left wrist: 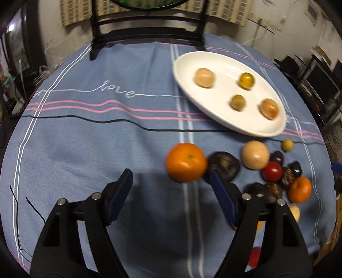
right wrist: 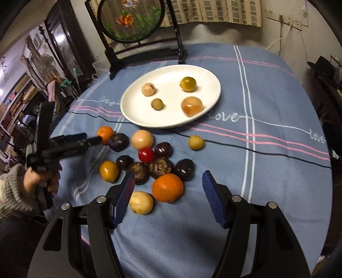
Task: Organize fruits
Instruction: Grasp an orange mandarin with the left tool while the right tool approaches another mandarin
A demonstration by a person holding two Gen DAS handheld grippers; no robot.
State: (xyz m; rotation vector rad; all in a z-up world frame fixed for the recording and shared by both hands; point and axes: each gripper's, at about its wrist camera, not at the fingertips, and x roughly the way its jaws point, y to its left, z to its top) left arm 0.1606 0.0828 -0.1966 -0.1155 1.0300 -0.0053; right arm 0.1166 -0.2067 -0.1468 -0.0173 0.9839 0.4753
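Your left gripper [left wrist: 171, 181] has its fingers spread wide just short of the orange [left wrist: 186, 162] sitting near the plate [left wrist: 213, 111], so center it between both pads, squeeze gently, while the right gripper [right wrist: 168, 188] idles open.

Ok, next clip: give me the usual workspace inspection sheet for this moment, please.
Surface: round table under a blue striped cloth embroidered "love".
Job's things: white plate holding four small fruits; loose pile of oranges, dark fruits and a red one in front of it; one small yellow fruit apart.
Clutter: framed round screen behind the plate.
Grippers: left tool open, beside an orange; right tool open above the pile.
Cables: white cord to wall sockets.
Surroundings: crowded shelves at the left.
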